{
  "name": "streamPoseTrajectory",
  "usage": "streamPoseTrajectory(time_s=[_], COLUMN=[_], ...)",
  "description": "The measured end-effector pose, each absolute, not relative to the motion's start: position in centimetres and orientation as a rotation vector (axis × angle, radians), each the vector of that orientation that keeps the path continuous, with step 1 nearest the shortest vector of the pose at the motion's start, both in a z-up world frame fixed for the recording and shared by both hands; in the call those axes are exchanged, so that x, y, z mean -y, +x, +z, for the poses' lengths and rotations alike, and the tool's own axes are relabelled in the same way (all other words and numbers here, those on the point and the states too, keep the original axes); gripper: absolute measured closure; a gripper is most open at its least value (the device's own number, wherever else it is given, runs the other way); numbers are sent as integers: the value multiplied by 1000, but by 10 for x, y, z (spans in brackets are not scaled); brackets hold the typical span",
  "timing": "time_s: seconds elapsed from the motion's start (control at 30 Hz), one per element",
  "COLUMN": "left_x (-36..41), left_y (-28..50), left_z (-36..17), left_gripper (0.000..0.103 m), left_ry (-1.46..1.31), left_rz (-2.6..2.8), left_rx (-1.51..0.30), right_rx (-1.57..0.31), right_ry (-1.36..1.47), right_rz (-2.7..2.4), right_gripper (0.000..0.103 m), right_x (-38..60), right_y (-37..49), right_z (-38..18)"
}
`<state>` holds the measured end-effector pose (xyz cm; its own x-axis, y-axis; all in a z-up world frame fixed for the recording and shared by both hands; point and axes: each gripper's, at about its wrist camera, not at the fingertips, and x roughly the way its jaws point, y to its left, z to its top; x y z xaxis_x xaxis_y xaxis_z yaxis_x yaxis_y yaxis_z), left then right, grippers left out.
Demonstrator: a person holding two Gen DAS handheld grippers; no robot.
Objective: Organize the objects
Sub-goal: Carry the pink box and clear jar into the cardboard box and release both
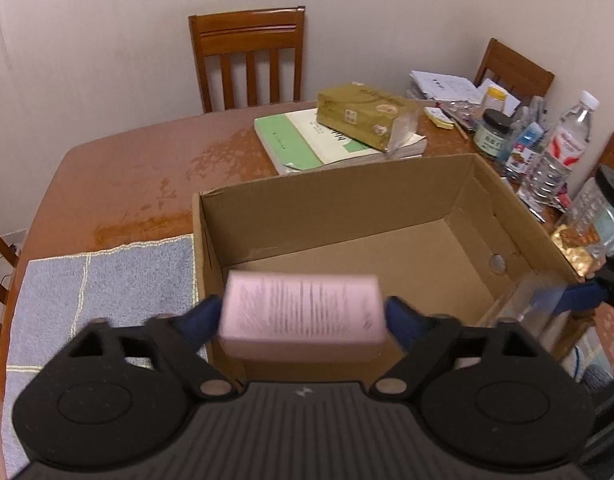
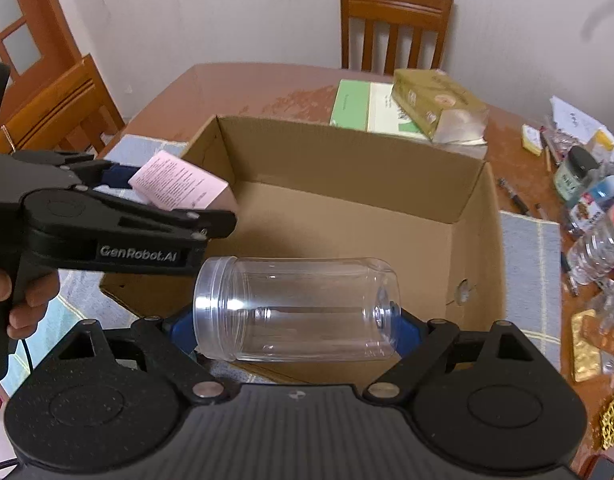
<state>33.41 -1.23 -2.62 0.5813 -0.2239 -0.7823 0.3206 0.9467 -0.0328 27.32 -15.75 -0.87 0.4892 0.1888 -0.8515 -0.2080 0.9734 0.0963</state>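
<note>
Danger first, as I see it. My left tongs (image 1: 303, 314) stand wide apart, and the pink box (image 1: 299, 300) is between the blue pads (image 1: 203, 320). It looks blurred, and the pads seem only beside its ends, not pressing them. So I judge it is already free. It hangs at the lower middle of the left view, above the near left corner of the cardboard carton (image 1: 347, 200). If it meets the rim there, it may tip outward and land on the blue towel (image 1: 107, 280) and not inside.

My right tongs (image 2: 295, 320) are clamped on the clear jar (image 2: 299, 304), which lies sideways. Its open mouth is against the left pad and its bottom against the right one. It is at the lower middle of the right view, over the near wall of the carton, not yet well over the floor. Smooth plastic held end to end can slip out if I turn the wrist. If I let go here, it may strike the wall and roll off the table (image 1: 127, 168).

In the right view, the left tongs are just above the mouth of the jar. A careless move could knock the two together.
</note>
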Motion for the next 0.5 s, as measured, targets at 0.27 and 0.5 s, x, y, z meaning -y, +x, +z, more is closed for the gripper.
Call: streamPoseTrajectory(time_s=[0.27, 0.5], left_x=[8, 0], left_y=[335, 315], left_z=[-18, -5], left_gripper=[6, 4], left_ry=[102, 119], left_rz=[-280, -289], left_rx=[-871, -820], right_rx=[-1010, -974], right_ry=[-20, -3], right_rz=[248, 226], right_gripper=[0, 0], right_x=[163, 168], right_y=[277, 268], right_z=[-13, -8])
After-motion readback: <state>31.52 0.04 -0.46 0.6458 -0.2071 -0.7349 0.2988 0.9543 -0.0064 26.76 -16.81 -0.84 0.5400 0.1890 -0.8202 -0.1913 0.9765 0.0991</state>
